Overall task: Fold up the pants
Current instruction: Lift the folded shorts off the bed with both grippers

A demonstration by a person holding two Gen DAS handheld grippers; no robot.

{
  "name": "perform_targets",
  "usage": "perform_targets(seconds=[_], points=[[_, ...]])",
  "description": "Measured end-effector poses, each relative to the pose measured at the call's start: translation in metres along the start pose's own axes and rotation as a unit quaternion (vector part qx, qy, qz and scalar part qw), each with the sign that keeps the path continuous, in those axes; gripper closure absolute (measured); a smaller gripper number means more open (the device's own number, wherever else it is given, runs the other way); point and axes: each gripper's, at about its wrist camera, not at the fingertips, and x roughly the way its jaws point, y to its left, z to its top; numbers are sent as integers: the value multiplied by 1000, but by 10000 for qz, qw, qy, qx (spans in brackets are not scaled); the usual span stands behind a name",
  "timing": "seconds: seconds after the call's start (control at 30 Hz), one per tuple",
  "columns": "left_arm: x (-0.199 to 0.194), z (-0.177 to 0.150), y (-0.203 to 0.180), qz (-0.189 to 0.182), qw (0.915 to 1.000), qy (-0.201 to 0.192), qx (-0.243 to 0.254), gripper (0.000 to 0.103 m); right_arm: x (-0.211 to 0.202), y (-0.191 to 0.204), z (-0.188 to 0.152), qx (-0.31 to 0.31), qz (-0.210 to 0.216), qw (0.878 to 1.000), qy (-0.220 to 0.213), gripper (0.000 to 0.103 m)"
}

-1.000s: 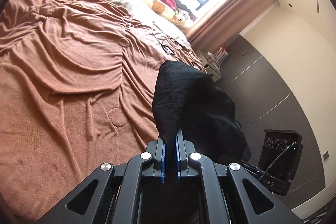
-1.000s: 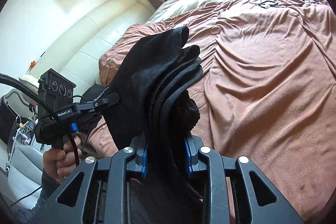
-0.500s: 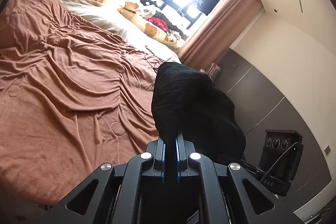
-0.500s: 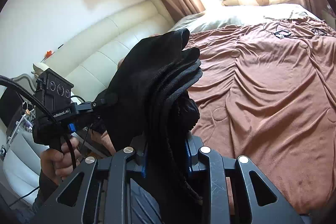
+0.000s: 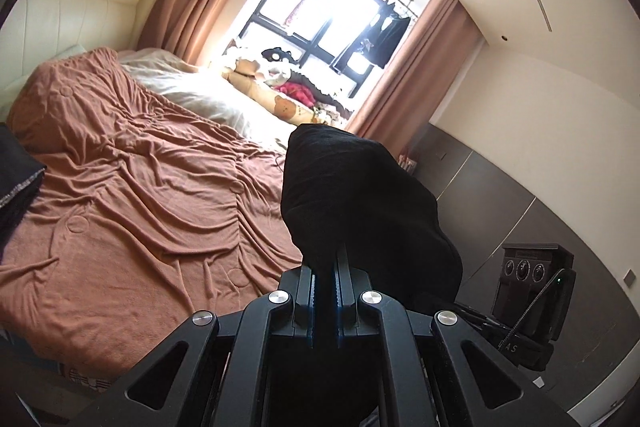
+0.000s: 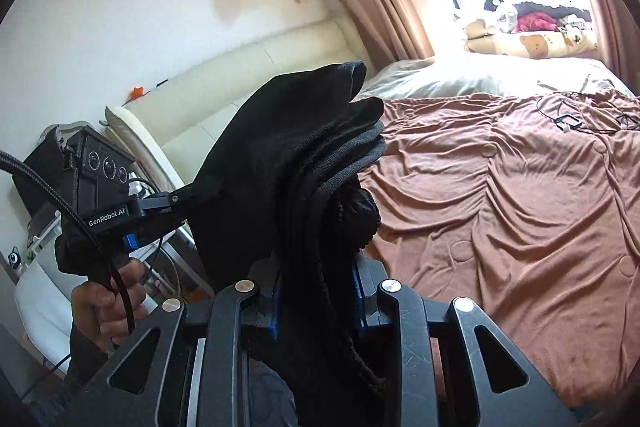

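The black pants (image 5: 352, 203) hang in the air between my two grippers, above the near edge of the bed. My left gripper (image 5: 325, 271) is shut on a thin edge of the fabric, which bulges up over its fingers. My right gripper (image 6: 316, 267) is shut on a thick bunch of folded layers of the pants (image 6: 296, 155). In the right wrist view my left gripper (image 6: 176, 201) shows at the left, clamped on the pants' far edge. The right gripper's body (image 5: 528, 283) shows at the lower right of the left wrist view.
The bed with a rumpled brown blanket (image 5: 132, 195) lies ahead and below. Pillows and clothes (image 5: 280, 95) sit under the window. A cable (image 6: 568, 119) lies on the blanket at the far side. A dark folded cloth (image 5: 16, 179) is at the bed's left edge. A cream headboard (image 6: 256, 83) lines the wall.
Both grippers have risen and tilted up with the pants, so the window and walls fill more of each view. Both grips are unchanged.
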Motion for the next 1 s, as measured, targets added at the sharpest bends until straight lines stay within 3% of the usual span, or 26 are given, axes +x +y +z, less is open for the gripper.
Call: perform_targets(seconds=[0.23, 0.5, 1.0], points=[[-69, 17, -2, 300, 9988, -376, 11, 96, -5, 48, 9, -306, 388, 9987, -114, 79], [-125, 32, 20, 567, 9961, -675, 22, 97, 12, 87, 12, -554, 827, 9950, -16, 79], [-197, 62, 95, 1100, 9876, -1116, -33, 98, 100, 120, 36, -1006, 1182, 9877, 187, 80]])
